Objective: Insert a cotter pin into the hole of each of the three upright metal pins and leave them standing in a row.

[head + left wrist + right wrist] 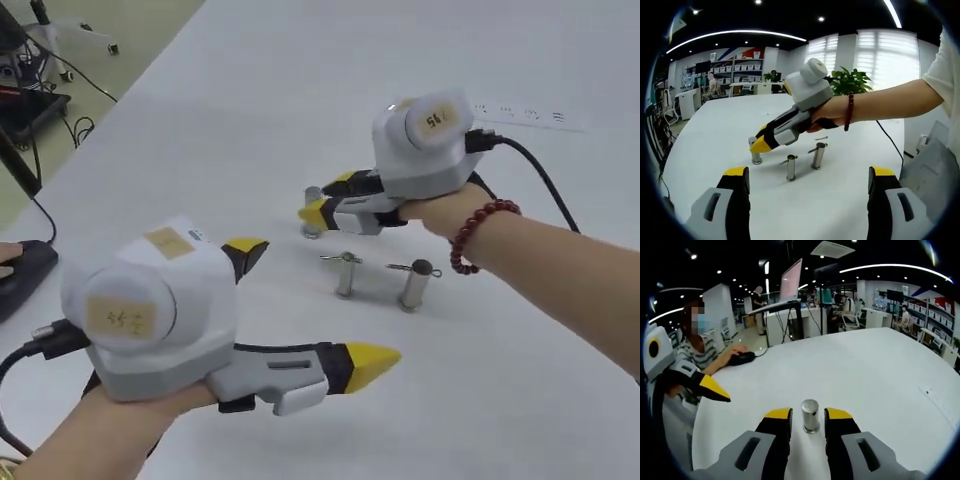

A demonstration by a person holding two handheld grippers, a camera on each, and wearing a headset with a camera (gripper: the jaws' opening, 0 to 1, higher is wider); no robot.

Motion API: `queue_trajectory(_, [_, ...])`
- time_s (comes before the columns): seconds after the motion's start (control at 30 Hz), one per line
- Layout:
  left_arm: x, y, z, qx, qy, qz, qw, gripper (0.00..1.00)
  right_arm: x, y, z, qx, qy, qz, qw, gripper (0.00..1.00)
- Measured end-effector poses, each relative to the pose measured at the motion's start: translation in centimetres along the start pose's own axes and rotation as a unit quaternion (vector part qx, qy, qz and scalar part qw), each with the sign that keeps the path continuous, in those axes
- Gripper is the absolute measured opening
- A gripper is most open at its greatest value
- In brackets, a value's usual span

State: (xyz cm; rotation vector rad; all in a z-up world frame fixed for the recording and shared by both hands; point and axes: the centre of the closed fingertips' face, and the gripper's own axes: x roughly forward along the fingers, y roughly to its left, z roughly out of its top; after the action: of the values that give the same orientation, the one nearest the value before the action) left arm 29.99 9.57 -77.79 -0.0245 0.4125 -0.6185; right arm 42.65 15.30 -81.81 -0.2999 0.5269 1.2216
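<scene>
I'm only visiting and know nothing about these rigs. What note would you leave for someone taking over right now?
Left hand-held gripper: open, empty, above the white table.
Right hand-held gripper: open, jaws flanking the first upright silver metal pin, narrow gaps showing; no cotter pin seen in it.
Done: middle silver metal pin and end silver metal pin stand, each with a thin wire cotter pin through its top.
Left: fit the first pin's cotter pin, keep the row.
</scene>
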Motion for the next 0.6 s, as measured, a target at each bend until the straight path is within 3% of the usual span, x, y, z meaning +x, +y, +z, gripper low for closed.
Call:
queue_trajectory(0.2, [0.14, 0.09, -0.16, -0.004, 0.004, 0.002, 1.0, 0.98, 0.58, -0.72, -0.19, 0.001, 0.004, -0.008, 1.0, 0.22])
queue_trajectory(0.6, [0.31, 0.15, -0.25, -0.007, 0.01, 0.004, 0.9999, 0.96, 0.74, -0.63, -0.32, 0.0, 0.007, -0.005, 1.0, 0.16])
